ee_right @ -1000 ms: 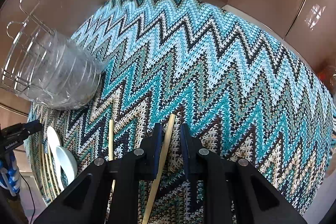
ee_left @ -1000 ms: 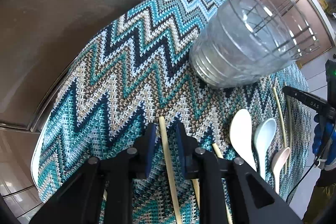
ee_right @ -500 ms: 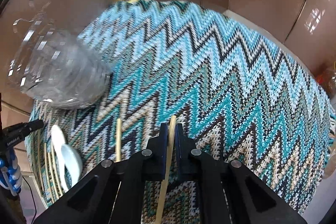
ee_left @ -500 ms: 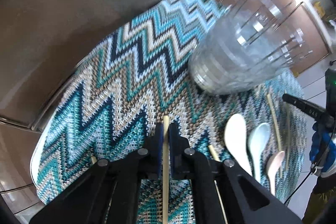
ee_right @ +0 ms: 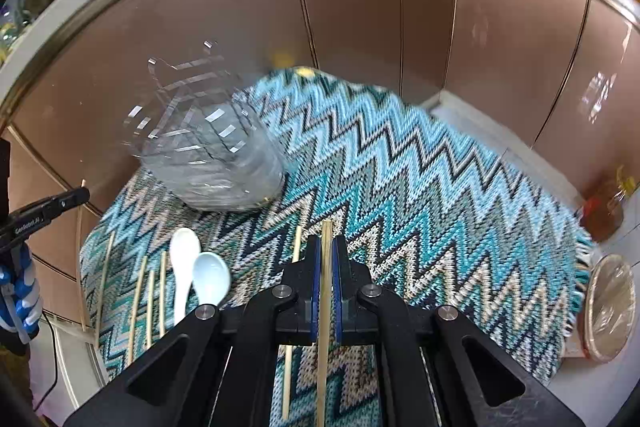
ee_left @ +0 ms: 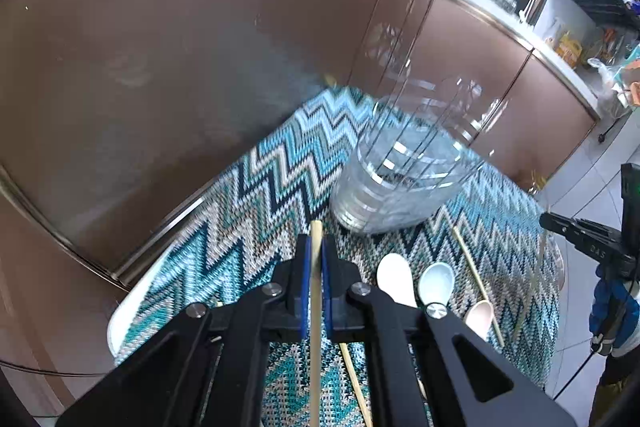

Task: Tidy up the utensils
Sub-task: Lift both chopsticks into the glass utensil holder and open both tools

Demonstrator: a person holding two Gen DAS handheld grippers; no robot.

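We look down along two black grippers over a table covered by a teal, white and brown zigzag cloth (ee_right: 420, 187). Our left gripper (ee_left: 315, 259) is clamped on a pale wooden chopstick (ee_left: 315, 307), which runs between the blue pads with its tip poking just past them. Our right gripper (ee_right: 327, 259) is likewise closed tight on a second chopstick (ee_right: 325, 327), held the same way. Beyond both tips a clear plastic holder (ee_left: 400, 183) with a wire rack inside stands on the cloth, blurred. In the left view, to the right of the gripper, three spoons lie side by side: a white spoon (ee_left: 394, 279), a pale blue spoon (ee_left: 437, 281) and a cream spoon (ee_left: 479, 317), partly hidden by the gripper. More loose chopsticks (ee_right: 150, 299) lie on the cloth near the spoons. Brown cabinet doors (ee_right: 360, 7) rise behind the table
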